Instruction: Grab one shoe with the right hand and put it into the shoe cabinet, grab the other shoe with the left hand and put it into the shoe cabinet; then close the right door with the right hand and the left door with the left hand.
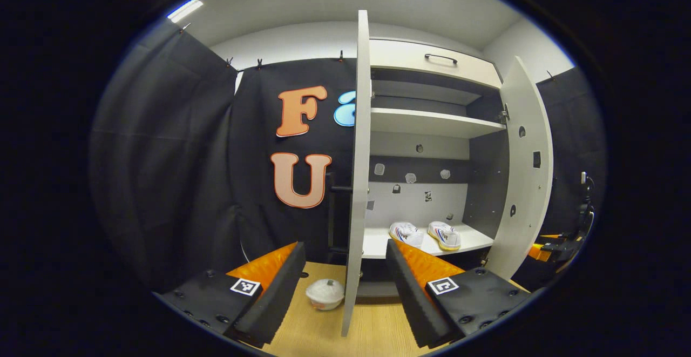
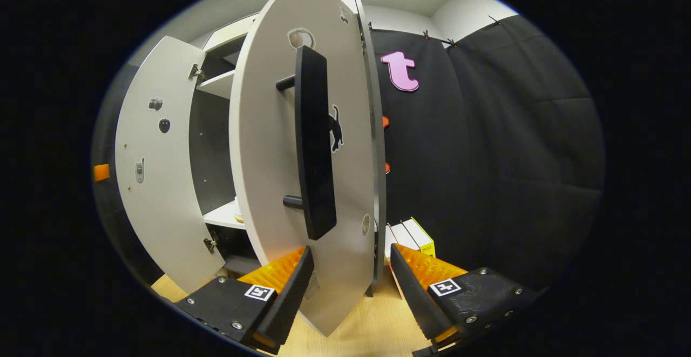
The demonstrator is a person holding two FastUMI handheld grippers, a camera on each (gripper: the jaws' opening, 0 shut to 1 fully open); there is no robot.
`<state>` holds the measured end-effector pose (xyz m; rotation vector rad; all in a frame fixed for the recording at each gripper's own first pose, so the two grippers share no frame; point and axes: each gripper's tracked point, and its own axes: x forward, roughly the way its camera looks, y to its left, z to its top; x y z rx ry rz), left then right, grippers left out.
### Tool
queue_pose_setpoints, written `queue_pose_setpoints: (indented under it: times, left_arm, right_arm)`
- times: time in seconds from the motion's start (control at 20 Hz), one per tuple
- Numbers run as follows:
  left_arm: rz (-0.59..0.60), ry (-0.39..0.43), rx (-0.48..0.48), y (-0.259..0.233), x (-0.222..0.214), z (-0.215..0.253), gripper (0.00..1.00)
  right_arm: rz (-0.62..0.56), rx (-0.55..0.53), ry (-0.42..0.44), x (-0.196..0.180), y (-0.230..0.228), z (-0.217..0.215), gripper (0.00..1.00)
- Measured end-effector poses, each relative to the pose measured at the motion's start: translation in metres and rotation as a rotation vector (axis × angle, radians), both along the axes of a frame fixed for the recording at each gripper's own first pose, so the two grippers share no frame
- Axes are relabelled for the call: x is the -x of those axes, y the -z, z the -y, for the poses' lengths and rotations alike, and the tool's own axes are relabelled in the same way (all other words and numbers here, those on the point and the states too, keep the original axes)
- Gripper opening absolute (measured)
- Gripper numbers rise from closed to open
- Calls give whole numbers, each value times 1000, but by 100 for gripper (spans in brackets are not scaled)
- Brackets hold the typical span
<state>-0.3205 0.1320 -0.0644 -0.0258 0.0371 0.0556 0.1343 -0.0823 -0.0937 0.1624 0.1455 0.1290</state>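
Shoes (image 1: 426, 235) inside cabinet (image 1: 432, 125); doors (image 1: 356, 173) open.

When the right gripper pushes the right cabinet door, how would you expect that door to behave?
The right door looks like a flat rigid panel on metal hinges, so it should probably swing, not flex. Its black bar handle is bolted on and likely firm. The right gripper straddles the door's edge, jaws open, so a sideways nudge should turn it.
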Motion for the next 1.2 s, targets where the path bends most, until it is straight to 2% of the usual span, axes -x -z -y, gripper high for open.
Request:
queue_pose_setpoints:
  times: [0.2, 0.25, 0.3, 0.75, 1.2]
  left_arm:
    - [-22, -2, 8, 6, -2, -7, 94]
    - [-23, 0, 11, 8, -4, -8, 94]
    - [-23, 1, 10, 7, -4, -9, 96]
    - [-27, -9, 21, 13, 1, -27, 96]
    - [-50, -48, 9, 52, -9, -68, 96]
  right_arm:
    - [3, -19, -8, -9, 0, -17, 89]
    - [6, -16, -12, -12, 0, -22, 98]
    - [8, -15, -17, -15, 1, -26, 89]
    - [-7, -5, -74, -68, 8, -89, 92]
    - [15, 28, -32, -75, 4, -92, 91]
